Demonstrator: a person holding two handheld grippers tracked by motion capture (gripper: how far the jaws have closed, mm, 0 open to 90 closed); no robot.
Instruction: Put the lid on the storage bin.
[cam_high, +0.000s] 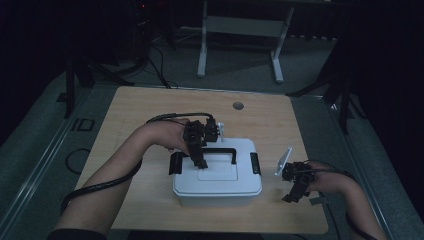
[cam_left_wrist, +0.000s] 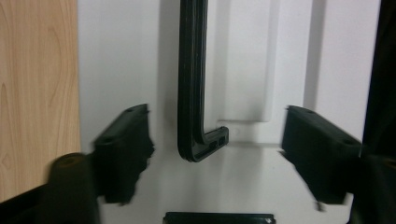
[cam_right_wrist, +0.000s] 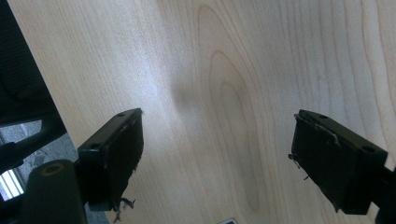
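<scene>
A white plastic box (cam_high: 217, 187) with a black carry handle (cam_high: 220, 150) and black side latches (cam_high: 175, 162) stands in the middle of the wooden table (cam_high: 140, 115). My left gripper (cam_high: 201, 163) points down over the lid. In the left gripper view its jaws stand apart on either side of the corner of the handle (cam_left_wrist: 190, 93), which lies flat on the lid, and the pads (cam_left_wrist: 133, 149) do not touch it. A black latch (cam_left_wrist: 219, 218) shows at the bottom edge there. My right gripper (cam_high: 293, 196) hovers right of the box, open (cam_right_wrist: 217, 154) over bare wood with nothing in it.
A round cable hole (cam_high: 238, 105) sits near the table's far edge. The right gripper is close to the table's front right corner (cam_high: 320, 227). Cables trail from both grippers off the near edge. A white desk frame (cam_high: 240, 40) stands on the floor beyond.
</scene>
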